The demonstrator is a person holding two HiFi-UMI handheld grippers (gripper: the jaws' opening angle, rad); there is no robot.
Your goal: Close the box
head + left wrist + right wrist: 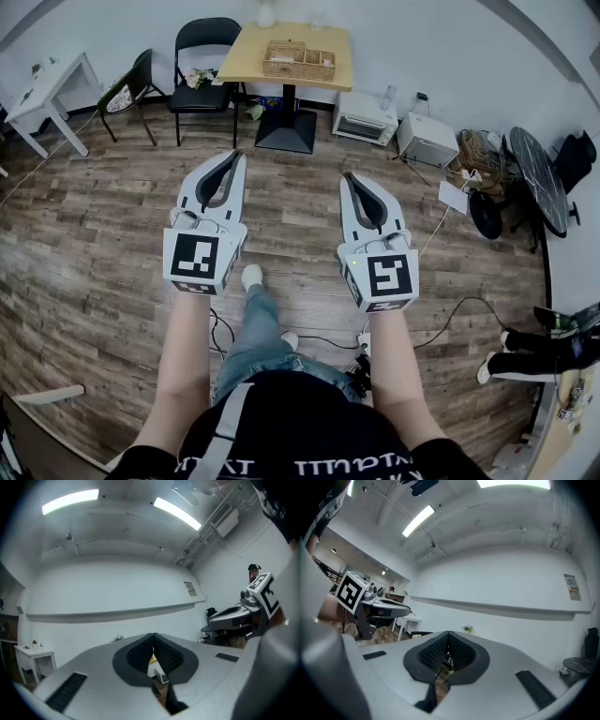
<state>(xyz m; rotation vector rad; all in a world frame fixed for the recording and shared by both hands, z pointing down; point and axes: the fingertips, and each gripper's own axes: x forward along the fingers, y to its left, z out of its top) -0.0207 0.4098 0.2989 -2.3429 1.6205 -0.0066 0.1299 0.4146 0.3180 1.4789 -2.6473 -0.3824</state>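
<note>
Both grippers are being held out side by side above the wooden floor [103, 281], well apart from everything else in the room. The left gripper [234, 156] is being held with its jaws fully closed: the ribbed pads [139, 654] are being pressed together at the tips, and nothing is being gripped between them. The right gripper [349, 178] is being held in the same way, with its pads [433, 653] meeting at the tips and nothing between them.

The box [298, 61], a woven one, is being carried by the wooden table [242, 58] against the far wall. It is sitting by the table's near edge, closer to the right corner than to the left. It is too small for its lid to be made out. A black chair [206, 56] is being shown just beside the table's left edge, and a white oven [366, 118] is standing on the floor off its right edge.
</note>
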